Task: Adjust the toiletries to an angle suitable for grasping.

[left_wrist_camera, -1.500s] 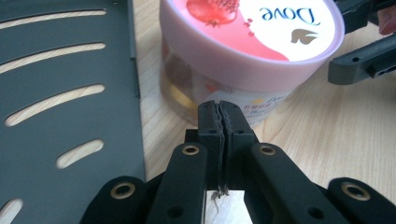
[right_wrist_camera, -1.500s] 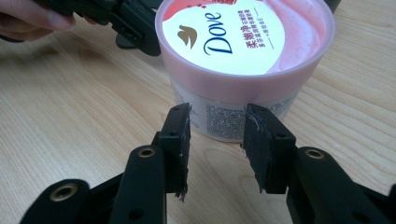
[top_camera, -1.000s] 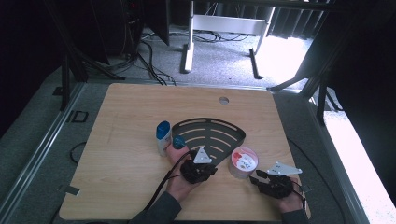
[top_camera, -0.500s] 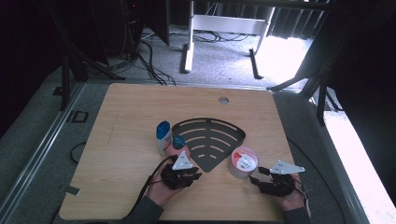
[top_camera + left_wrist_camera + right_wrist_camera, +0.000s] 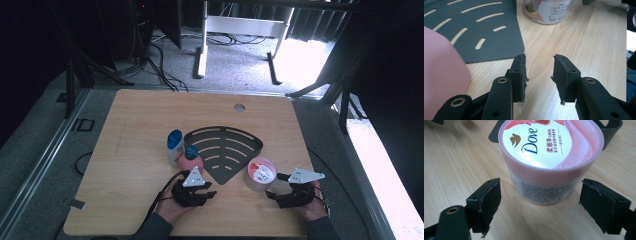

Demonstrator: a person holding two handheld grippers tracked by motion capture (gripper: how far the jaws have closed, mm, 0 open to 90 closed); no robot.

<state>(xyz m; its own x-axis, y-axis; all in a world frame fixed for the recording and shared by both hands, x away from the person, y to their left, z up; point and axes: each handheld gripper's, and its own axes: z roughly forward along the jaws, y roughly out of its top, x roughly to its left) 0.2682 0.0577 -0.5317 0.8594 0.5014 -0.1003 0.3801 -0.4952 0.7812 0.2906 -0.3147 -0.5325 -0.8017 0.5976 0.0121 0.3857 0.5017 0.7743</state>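
Note:
A pink Dove jar [image 5: 260, 173] [image 5: 551, 152] stands by the right corner of the black slotted fan-shaped tray [image 5: 225, 148] [image 5: 474, 30]. My right gripper [image 5: 274, 186] [image 5: 540, 182] faces it from the right. Its jaws have just been opening and stand wide on either side of the jar's near wall without touching it. A pink bottle with a blue cap [image 5: 190, 158] [image 5: 441, 72] stands at the tray's left corner. My left gripper [image 5: 210, 193] [image 5: 539, 58] lies just in front of it. Its jaws have just been opening, with only bare tabletop between them.
A white bottle with a blue cap [image 5: 174, 145] stands right behind the pink one. The wooden table [image 5: 125, 125] has a small round hole [image 5: 239, 107] near its far edge. Cables trail from both grippers toward the near edge.
My left gripper has drawn back from the tray's tip, to the left and toward the near edge. The right hand has stayed in place beside the jar.

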